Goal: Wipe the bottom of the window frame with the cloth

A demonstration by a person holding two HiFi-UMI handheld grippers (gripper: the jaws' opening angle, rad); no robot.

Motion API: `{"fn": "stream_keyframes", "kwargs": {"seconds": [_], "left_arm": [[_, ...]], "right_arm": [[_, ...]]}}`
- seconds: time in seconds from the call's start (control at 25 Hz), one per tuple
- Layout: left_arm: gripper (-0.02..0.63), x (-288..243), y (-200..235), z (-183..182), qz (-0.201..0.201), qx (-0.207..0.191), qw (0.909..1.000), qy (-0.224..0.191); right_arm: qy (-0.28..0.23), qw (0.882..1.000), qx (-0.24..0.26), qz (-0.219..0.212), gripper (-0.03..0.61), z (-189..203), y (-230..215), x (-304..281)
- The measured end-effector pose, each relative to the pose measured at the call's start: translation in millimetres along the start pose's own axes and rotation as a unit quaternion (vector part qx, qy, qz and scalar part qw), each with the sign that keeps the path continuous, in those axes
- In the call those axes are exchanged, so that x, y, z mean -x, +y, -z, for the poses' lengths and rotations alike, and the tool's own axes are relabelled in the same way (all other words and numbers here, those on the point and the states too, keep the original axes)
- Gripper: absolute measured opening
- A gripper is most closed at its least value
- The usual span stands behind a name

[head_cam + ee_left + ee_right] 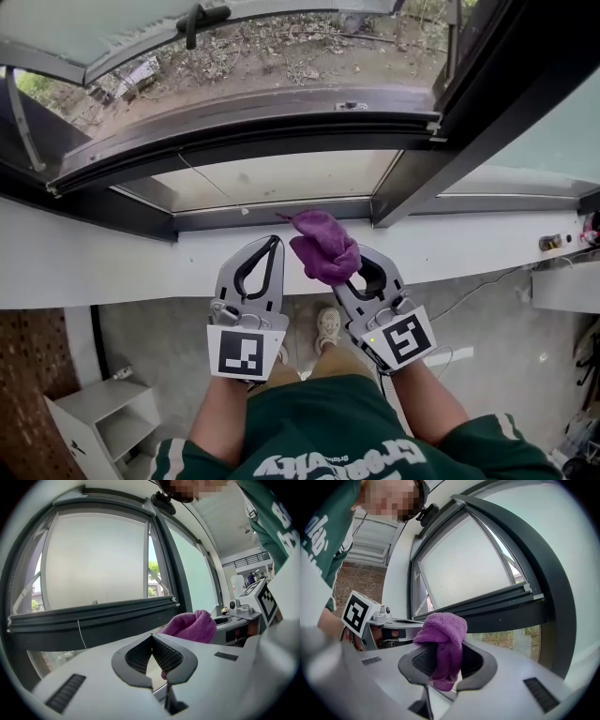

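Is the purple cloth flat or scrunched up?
Scrunched up: the purple cloth bulges in a lumpy wad, pinched by the right gripper.

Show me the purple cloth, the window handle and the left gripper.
purple cloth (323,246): head view, middle of the bunched fabric.
window handle (208,14): head view, its black lever.
left gripper (274,242): head view, where its shut fingertips meet.
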State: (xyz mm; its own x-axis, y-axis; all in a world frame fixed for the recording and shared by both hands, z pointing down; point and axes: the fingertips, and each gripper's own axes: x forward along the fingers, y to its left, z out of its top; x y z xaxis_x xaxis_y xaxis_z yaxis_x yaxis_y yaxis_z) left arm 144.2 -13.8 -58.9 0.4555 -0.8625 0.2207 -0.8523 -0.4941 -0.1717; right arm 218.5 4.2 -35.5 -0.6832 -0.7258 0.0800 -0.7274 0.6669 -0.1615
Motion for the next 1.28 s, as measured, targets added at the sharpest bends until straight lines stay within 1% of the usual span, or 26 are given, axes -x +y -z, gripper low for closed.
{"fn": "stream_keyframes", "kwargs": {"seconds": [0.16,0.32,0.44,0.52,0.72,0.8,0.92,1.0,1.12,1.24,1.28], "left_arm": [[0.009,3.6,20.5,13.0,-0.002,-0.004,0.9999,0.010],[0.009,17.1,53.0,30.5,-0.005,-0.013,0.9998,0.017],[0.009,35.4,92.6,50.5,-0.009,-0.013,0.9995,0.027],[0.009,50.6,123.7,67.4,-0.005,-0.010,0.9994,0.034],[0.009,85.6,210.6,108.0,0.006,-0.029,0.9995,0.013],[0.009,97.7,241.4,134.4,0.009,-0.021,0.9995,0.020],[0.009,110.5,281.6,175.0,0.000,-0.019,0.9994,0.028],[0.009,120.7,303.7,205.1,-0.013,-0.012,0.9991,0.038],[0.009,126.4,334.0,253.2,-0.036,-0.002,0.9980,0.052],[0.009,128.6,352.0,302.1,-0.056,0.027,0.9955,0.071],[0.009,127.7,355.0,316.8,-0.059,0.031,0.9950,0.075]], "right_arm": [[-0.007,1.000,0.002,-0.013,0.104,6.3,16.6,-21.8],[-0.011,1.000,0.003,-0.021,0.104,12.9,43.2,-49.7],[-0.010,1.000,-0.003,-0.014,0.104,24.7,69.9,-78.4],[-0.009,1.000,-0.008,-0.001,0.104,36.1,94.2,-100.5],[0.002,0.999,-0.002,0.038,0.104,66.5,157.1,-169.5],[0.004,0.999,-0.005,0.049,0.104,80.1,175.7,-195.4],[0.012,0.999,-0.017,0.045,0.104,105.1,200.3,-234.8],[0.021,0.999,-0.031,0.033,0.104,125.4,217.9,-258.3],[0.034,0.998,-0.052,0.003,0.104,160.6,241.2,-297.3],[0.050,0.997,-0.063,-0.017,0.104,202.5,255.4,-328.3],[0.058,0.996,-0.067,-0.021,0.104,217.5,257.7,-336.7]]}}
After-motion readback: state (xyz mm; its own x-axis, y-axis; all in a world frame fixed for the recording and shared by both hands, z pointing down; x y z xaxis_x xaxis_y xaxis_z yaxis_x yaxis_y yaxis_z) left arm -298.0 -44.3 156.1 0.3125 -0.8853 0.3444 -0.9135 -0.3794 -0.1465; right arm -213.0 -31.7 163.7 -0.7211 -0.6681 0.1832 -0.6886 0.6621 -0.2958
